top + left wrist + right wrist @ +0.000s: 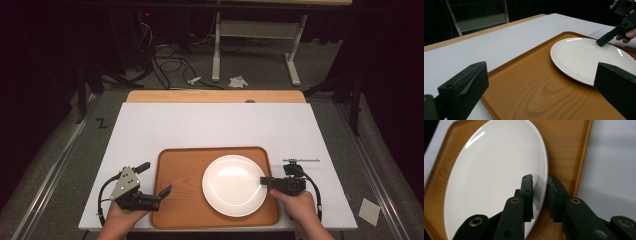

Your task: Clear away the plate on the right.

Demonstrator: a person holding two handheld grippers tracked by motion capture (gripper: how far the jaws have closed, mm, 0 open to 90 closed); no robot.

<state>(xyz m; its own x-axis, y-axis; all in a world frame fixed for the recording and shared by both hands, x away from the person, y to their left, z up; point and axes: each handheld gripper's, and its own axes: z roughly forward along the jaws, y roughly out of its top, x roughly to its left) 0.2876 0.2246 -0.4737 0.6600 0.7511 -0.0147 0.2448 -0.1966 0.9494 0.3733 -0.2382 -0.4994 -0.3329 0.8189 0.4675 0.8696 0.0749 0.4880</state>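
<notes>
A white plate (233, 185) lies in a brown wooden tray (180, 170) near the front of the white table top. My right gripper (263, 181) comes in from the right, and in the right gripper view its jaws (540, 182) are closed narrowly on the plate's (494, 177) right rim, one over the top face and one under the edge. My left gripper (155, 178) is open at the tray's left edge with nothing between its jaws. The left gripper view looks between them (536, 82) across the tray (524, 82) to the plate (586, 57) and the right gripper (604, 41) at its far rim.
A thin metal tool (300, 160) lies on the white top (210, 125) just right of the tray, behind my right hand. The far table edge is bare wood (215, 96). Beyond it are cables and a desk frame on the floor.
</notes>
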